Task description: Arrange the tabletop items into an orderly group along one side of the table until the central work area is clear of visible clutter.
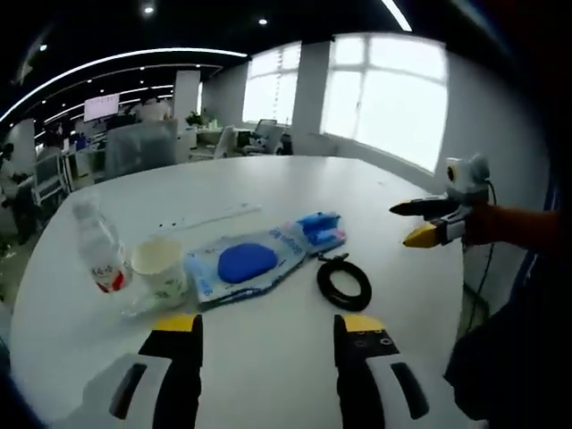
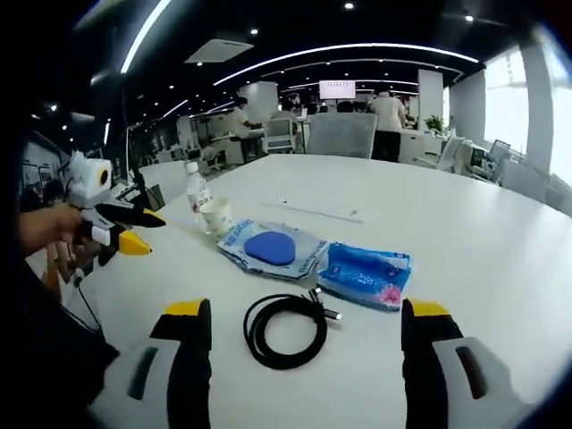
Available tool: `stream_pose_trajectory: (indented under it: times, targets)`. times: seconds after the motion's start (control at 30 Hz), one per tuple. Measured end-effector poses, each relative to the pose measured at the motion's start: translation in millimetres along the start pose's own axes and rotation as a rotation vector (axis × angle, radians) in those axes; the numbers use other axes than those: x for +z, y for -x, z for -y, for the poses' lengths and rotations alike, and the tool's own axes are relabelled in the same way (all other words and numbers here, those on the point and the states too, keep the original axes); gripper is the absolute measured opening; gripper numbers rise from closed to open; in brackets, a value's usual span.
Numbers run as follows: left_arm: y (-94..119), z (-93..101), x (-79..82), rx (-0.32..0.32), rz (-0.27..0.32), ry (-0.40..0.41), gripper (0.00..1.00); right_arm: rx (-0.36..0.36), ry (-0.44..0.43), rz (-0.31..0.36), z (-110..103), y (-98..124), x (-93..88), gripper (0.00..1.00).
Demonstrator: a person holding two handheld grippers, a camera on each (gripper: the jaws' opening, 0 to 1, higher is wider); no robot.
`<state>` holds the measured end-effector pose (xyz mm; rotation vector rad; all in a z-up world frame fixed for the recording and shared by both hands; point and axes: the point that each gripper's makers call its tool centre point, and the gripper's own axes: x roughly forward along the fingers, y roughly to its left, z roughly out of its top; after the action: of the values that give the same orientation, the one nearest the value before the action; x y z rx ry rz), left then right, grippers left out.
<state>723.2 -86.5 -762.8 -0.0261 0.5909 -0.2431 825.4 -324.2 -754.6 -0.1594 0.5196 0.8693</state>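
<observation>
Your right gripper (image 2: 304, 357): jaws spread wide, holding nothing, coiled cable (image 2: 286, 329) between them at lower centre. Left gripper (image 1: 266, 357): jaws apart, empty. Beyond: blue packet (image 2: 366, 275), pouch (image 2: 271, 248), paper cup (image 2: 215, 215), bottle (image 2: 197, 191), mid-frame. Risk: the cable probably uncoils and snags the packet when you lift.

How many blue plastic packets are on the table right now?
2. A clear packet with a blue oval inside lies beside the paper cup; a smaller blue tissue-style packet sits next to it, near the coiled black cable.
</observation>
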Motion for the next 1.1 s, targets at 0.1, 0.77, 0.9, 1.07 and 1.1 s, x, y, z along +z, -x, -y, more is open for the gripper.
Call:
stream_pose_trajectory:
  times: [0.1,0.77,0.9,1.07,1.1]
  targets:
    - [7,-3.9,-3.1,0.012,0.002,-0.006,0.67,0.001,-0.001,0.002,-5,3,-3.1,0.92]
    - [52,-16.9,-8.0,0.06,0.077,0.042,0.88,-0.002,-0.031,-0.004,-13,32,-23.2,1.0]
    - [53,-16.8,-11.7,0.061,0.059,0.03,0.91,0.004,-0.039,-0.009,-17,34,-24.5,1.0]
    - [53,-14.9,-14.9,0.054,0.042,0.043,0.95,0.006,-0.033,-0.043,-20,33,-27.3,1.0]
    - [54,-15.9,-14.9,0.057,0.04,0.045,0.96,0.004,-0.025,-0.056,-21,33,-28.8,1.0]
